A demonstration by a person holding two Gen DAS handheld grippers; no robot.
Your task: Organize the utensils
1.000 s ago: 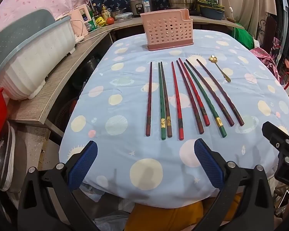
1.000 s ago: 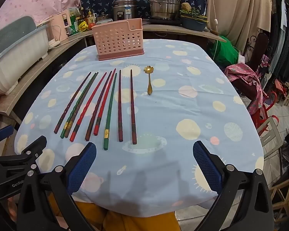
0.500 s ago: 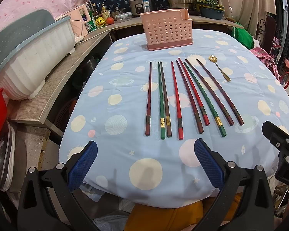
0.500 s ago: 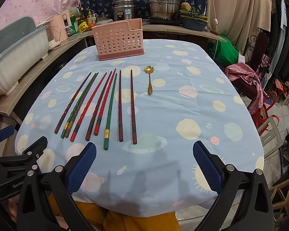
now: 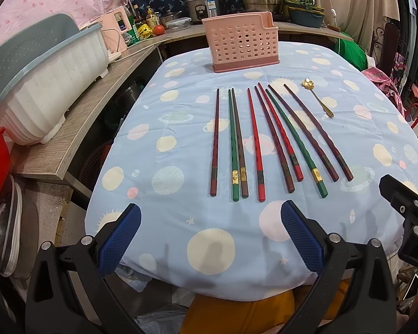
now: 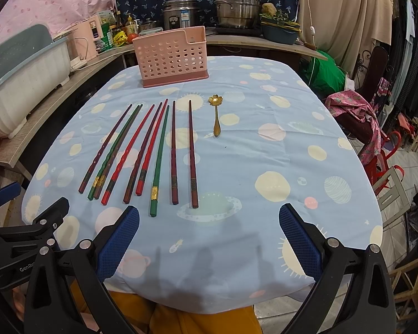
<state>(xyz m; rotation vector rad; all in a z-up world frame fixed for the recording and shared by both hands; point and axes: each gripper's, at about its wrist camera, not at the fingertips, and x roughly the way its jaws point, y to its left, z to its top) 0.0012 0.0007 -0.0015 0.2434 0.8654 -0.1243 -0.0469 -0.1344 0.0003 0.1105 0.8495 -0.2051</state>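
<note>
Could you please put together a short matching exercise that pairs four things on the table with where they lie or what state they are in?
Things:
1. pink basket
2. gold spoon
3. chopsticks
4. right gripper

Descriptions:
A. open, holding nothing
B. upright at the table's far end
C. alone, to the right of the row
D. side by side in a row on the cloth

Pairs: 1-B, 2-C, 3-D, 4-A

Both views are bright, evenly lit and sharp. Soft shadows fall on the near edge of the worktop [image 6: 209, 256]. Fisheye distortion bends the edges, and the corners go black.
</note>
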